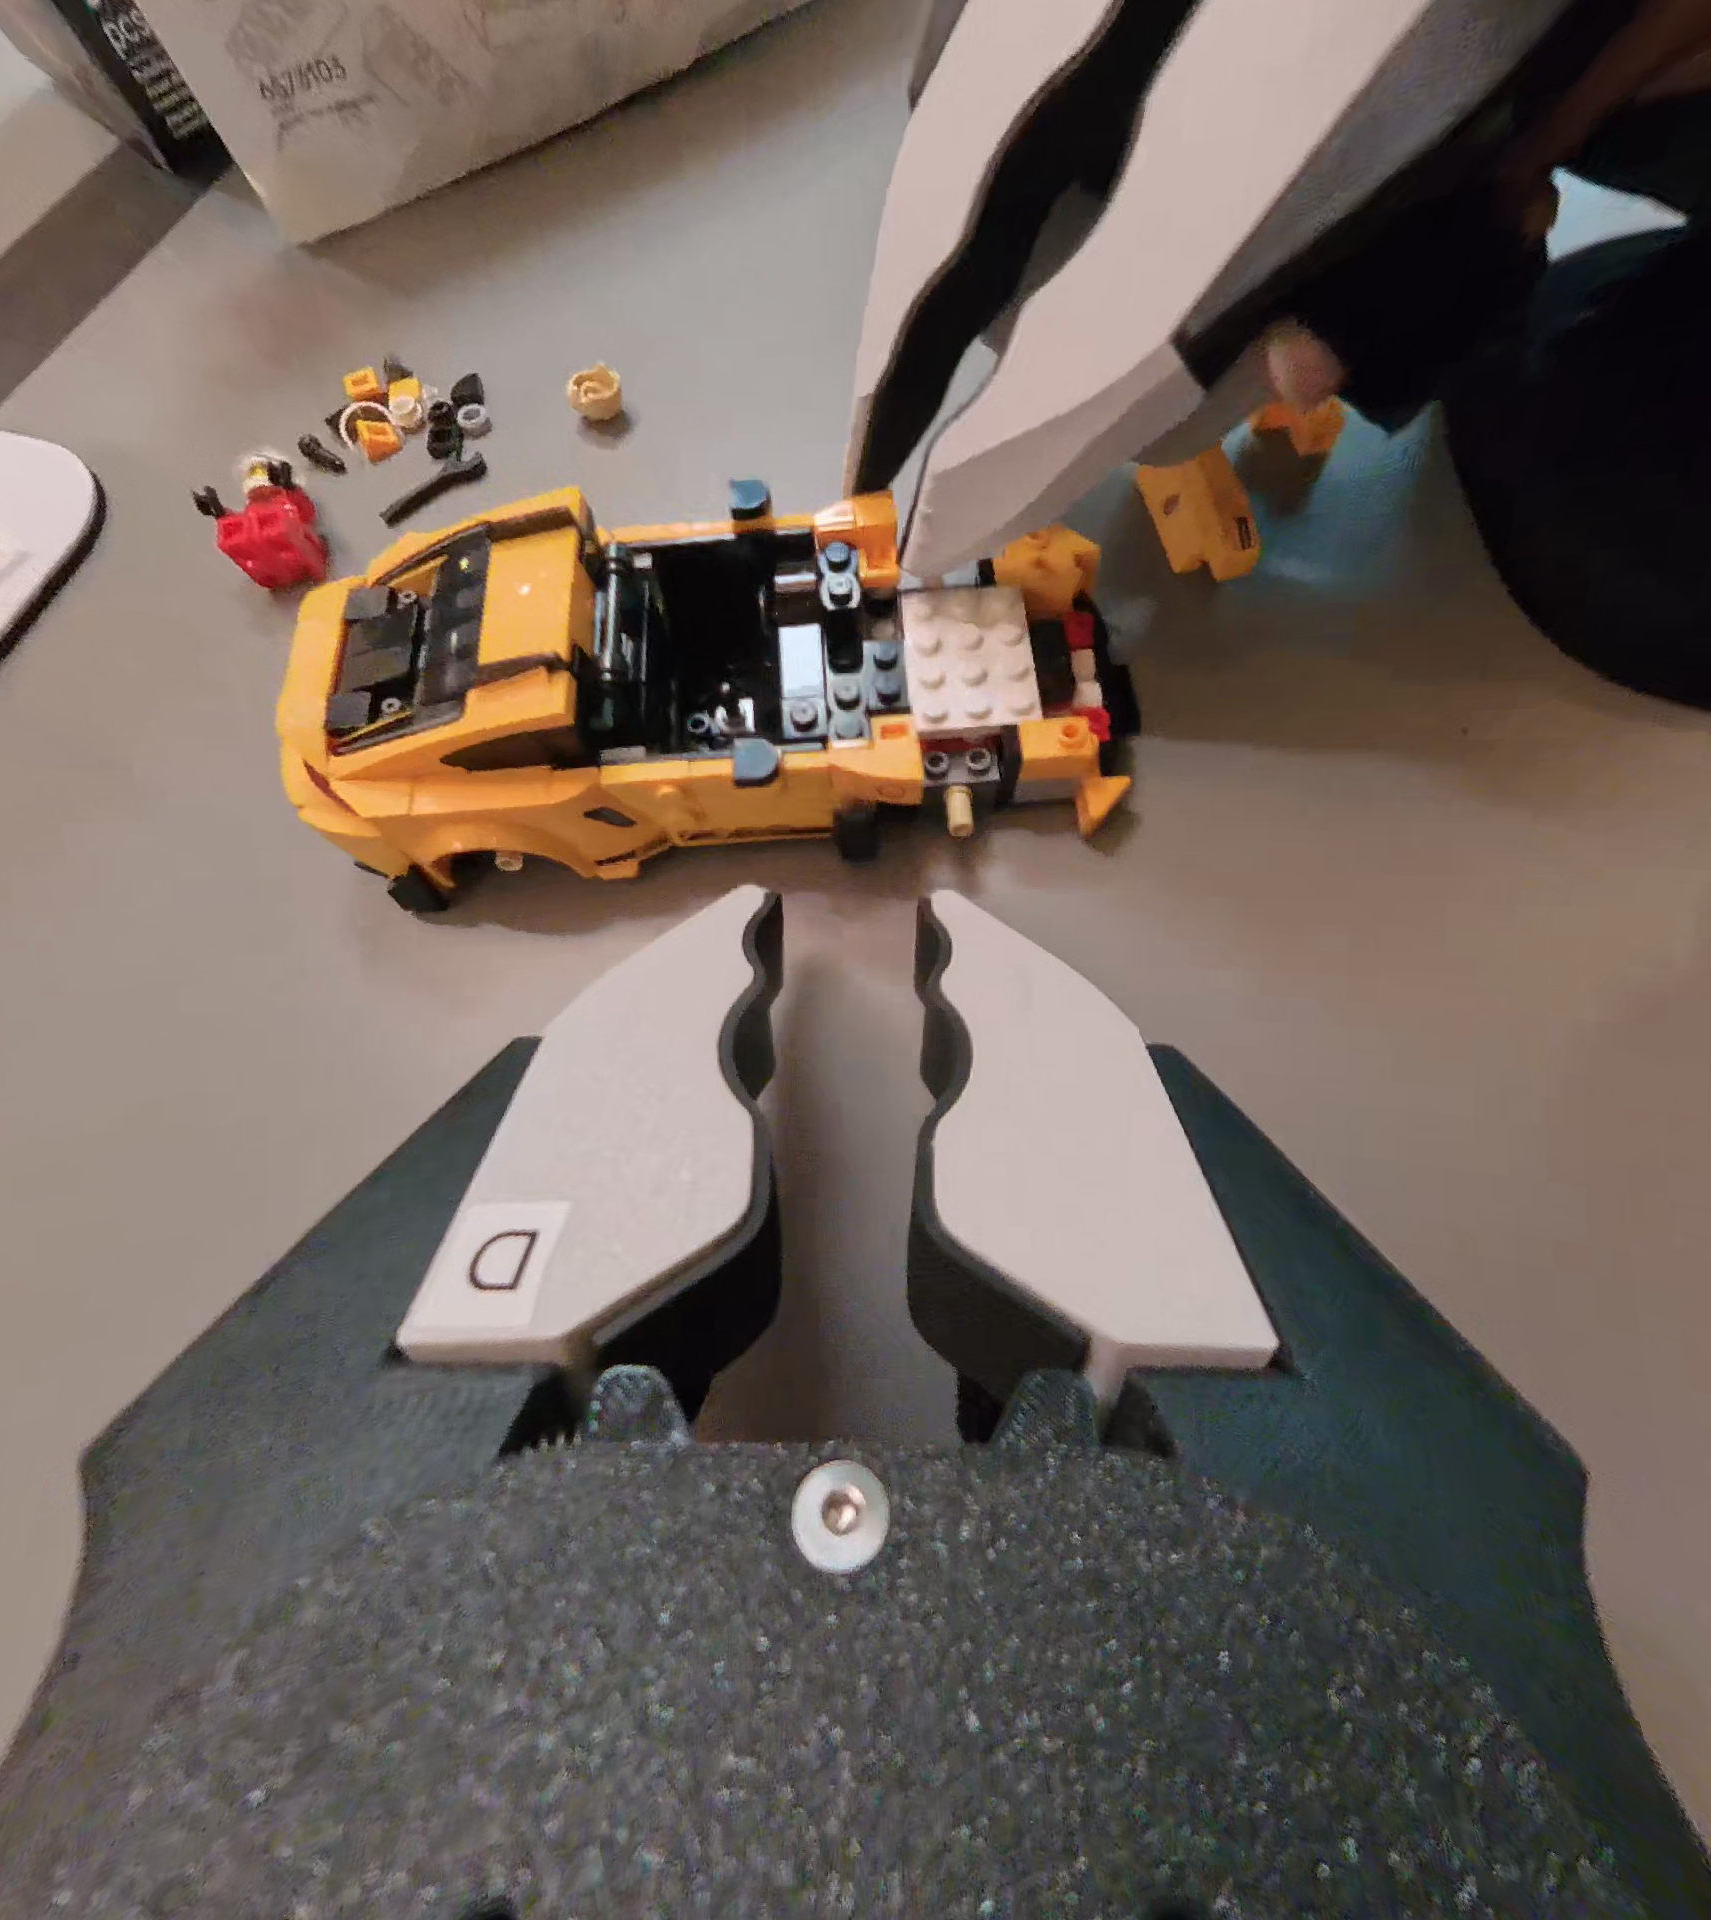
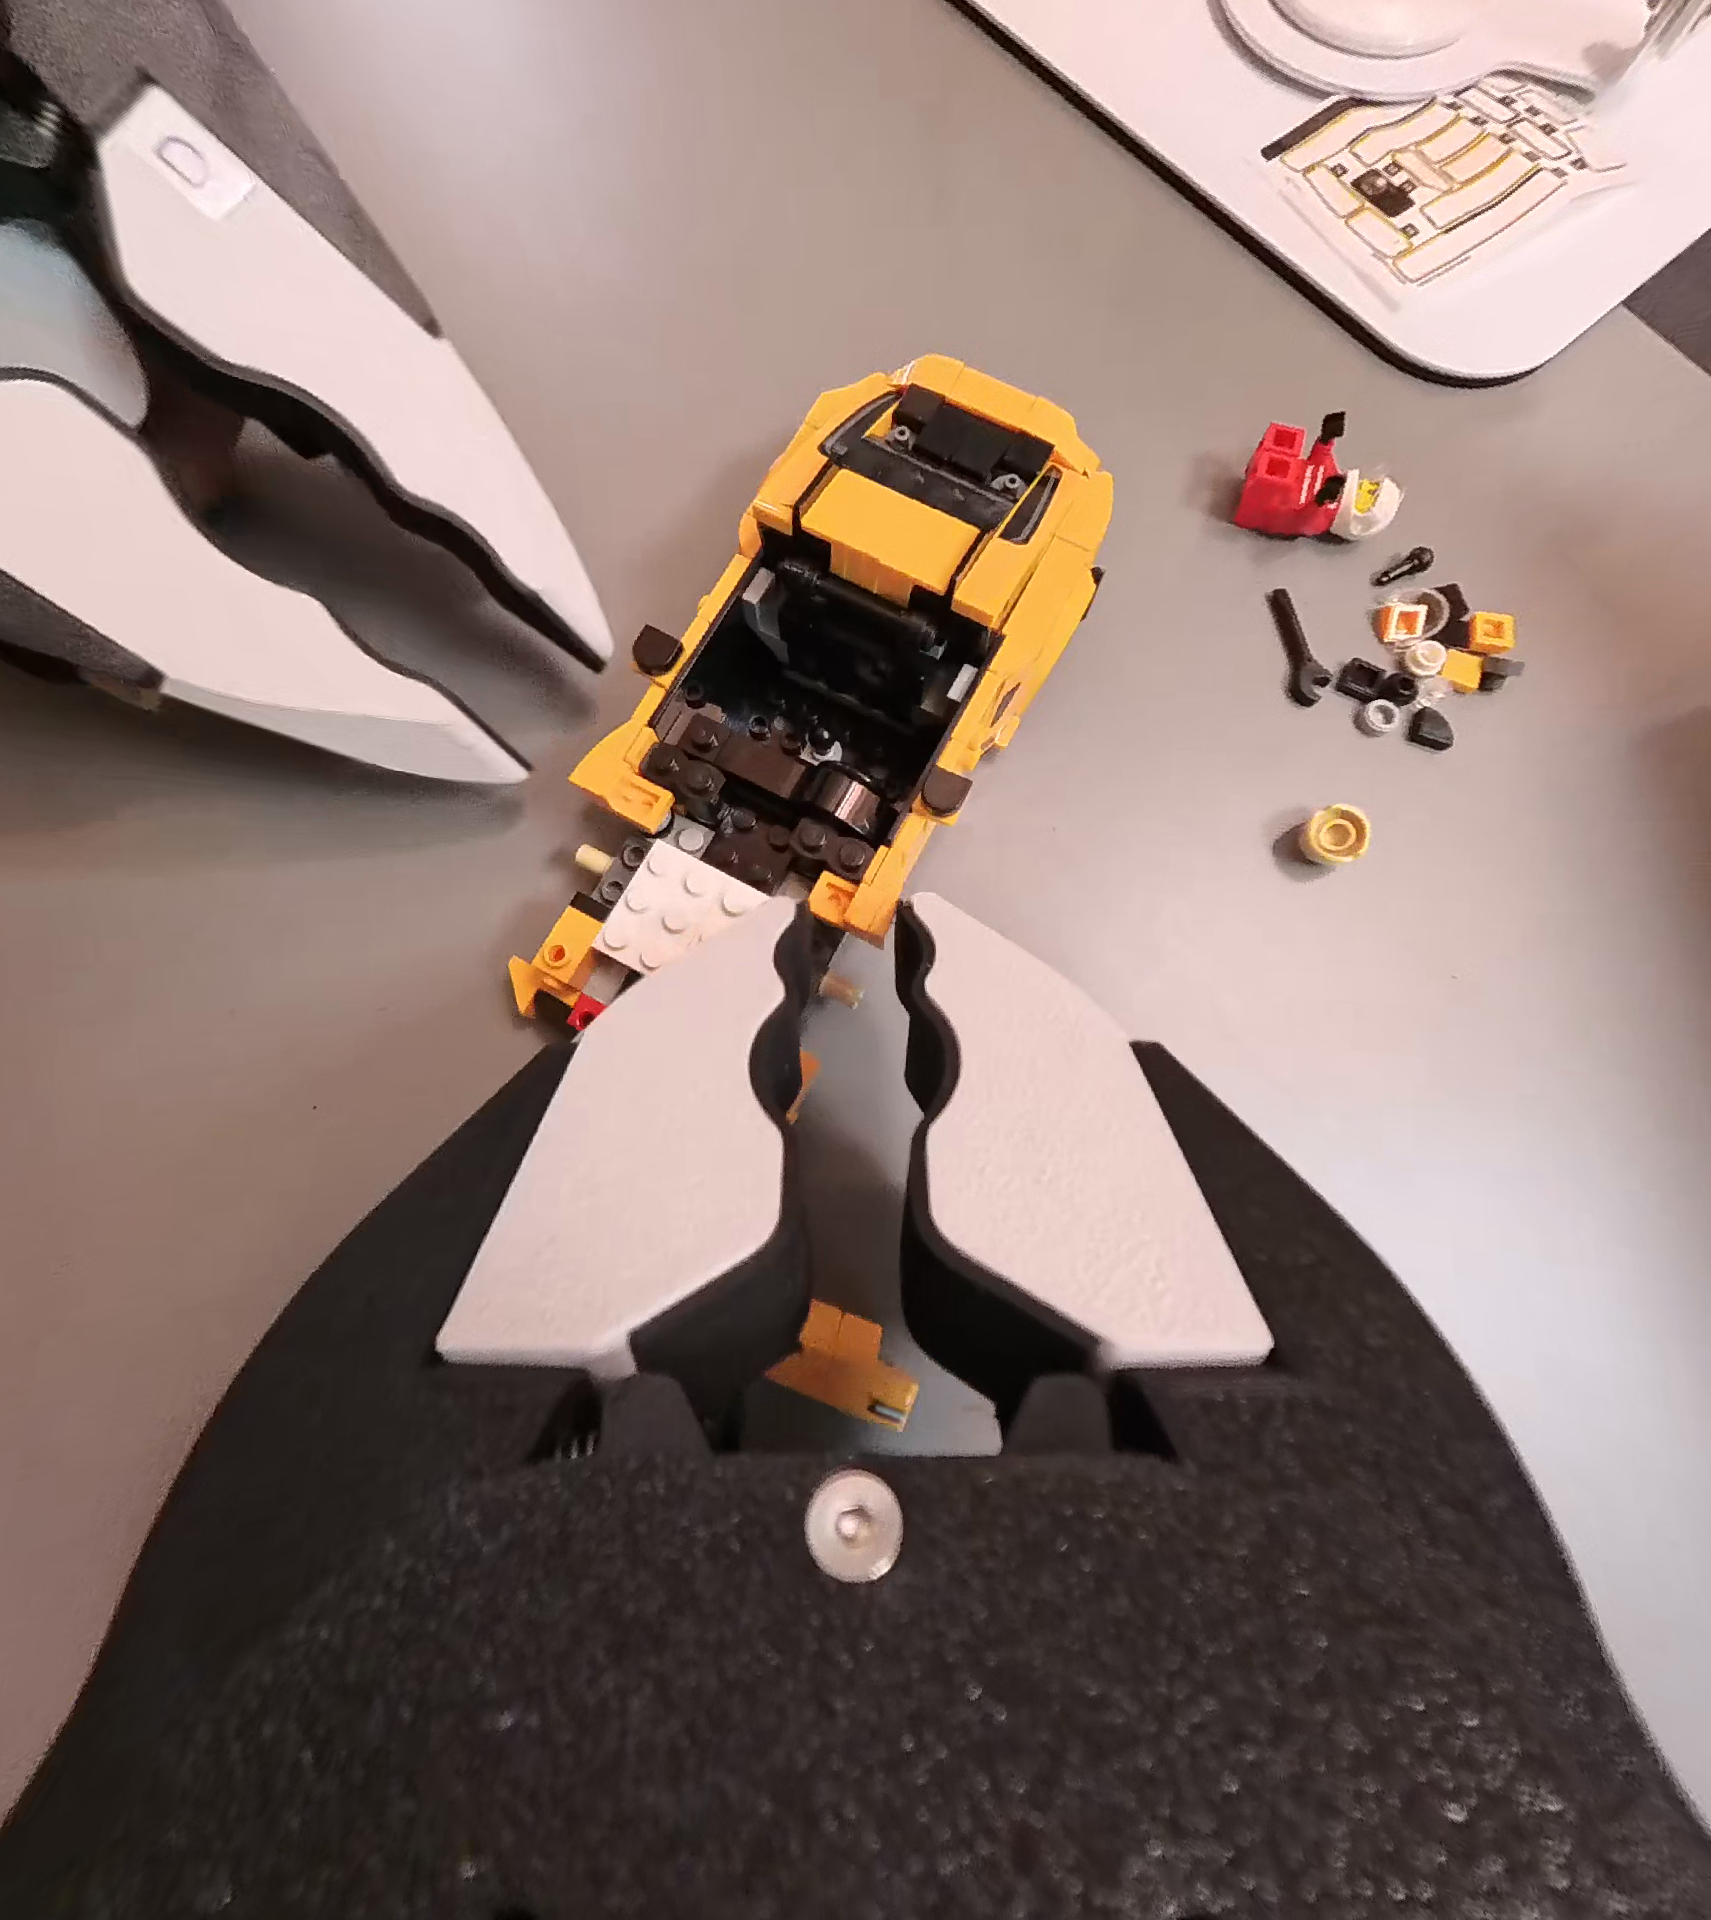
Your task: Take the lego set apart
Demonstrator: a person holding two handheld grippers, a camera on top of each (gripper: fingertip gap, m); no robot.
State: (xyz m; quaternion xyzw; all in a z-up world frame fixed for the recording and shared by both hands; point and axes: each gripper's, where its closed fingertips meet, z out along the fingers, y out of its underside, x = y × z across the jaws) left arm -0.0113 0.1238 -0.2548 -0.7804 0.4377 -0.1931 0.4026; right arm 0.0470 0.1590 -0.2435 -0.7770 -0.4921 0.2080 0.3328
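Observation:
The orange lego car [image 1: 539, 707] lies on the grey table with its roof and wheels off and its black inside bare. A white studded plate [image 1: 976, 660] sits at its rear. My left gripper [image 1: 849, 914] is open and empty, just short of the car's near side. My right gripper [image 2: 851, 914] comes down on the rear; its tips pinch the orange rear corner piece [image 2: 856, 896]. In the left wrist view the right gripper [image 1: 901, 525] reaches in from the upper right. In the right wrist view the car [image 2: 892, 582] points away and the left gripper [image 2: 560, 717] stands at its left.
Loose orange pieces [image 1: 1199, 520] lie behind the car's rear. A red minifigure part [image 2: 1287, 483], a pile of small parts [image 2: 1422, 655] and a tan round piece [image 2: 1334, 836] lie beside the car. A white tray [image 2: 1453, 301] holds a printed sheet. A white box [image 1: 477, 94] stands behind. The tips of one gripper are about 8 cm away from the tips of the other.

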